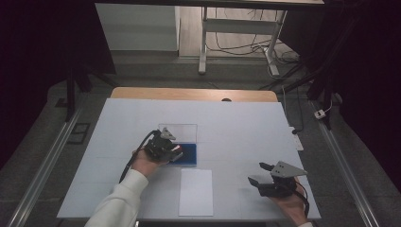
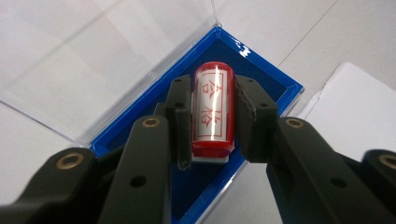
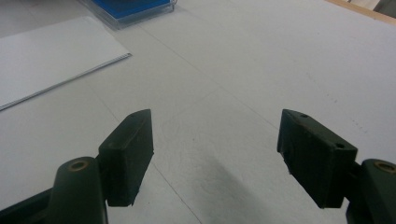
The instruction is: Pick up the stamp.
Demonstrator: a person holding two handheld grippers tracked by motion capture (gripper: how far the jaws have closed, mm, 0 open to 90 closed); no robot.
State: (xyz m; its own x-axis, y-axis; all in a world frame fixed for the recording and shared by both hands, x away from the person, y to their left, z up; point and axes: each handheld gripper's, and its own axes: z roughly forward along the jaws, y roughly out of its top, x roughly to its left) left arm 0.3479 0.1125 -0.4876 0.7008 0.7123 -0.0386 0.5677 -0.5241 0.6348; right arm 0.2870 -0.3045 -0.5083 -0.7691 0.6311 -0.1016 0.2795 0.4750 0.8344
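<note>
Left gripper [image 2: 212, 121]: jaws pinching red cylindrical stamp [image 2: 212, 109] over blue ink-pad case [image 2: 275, 88], printed characters legible close up. Right gripper [image 1: 261, 174]: jaws spread, at table's [image 1: 246, 123] 5 o'clock.

Between the jaws, the red stamp's [image 2: 212, 112] underside is hidden; ahead of the jaws, the blue ink pad [image 3: 133, 8] is cut off by the top edge.

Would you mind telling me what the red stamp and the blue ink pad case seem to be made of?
Red stamp: probably glossy plastic; a bright streak of glare runs along its barrel.
Ink pad case: likely hard plastic, with a shiny blue rim, a matte, felt-like pad and a clear lid showing the table beneath.
</note>
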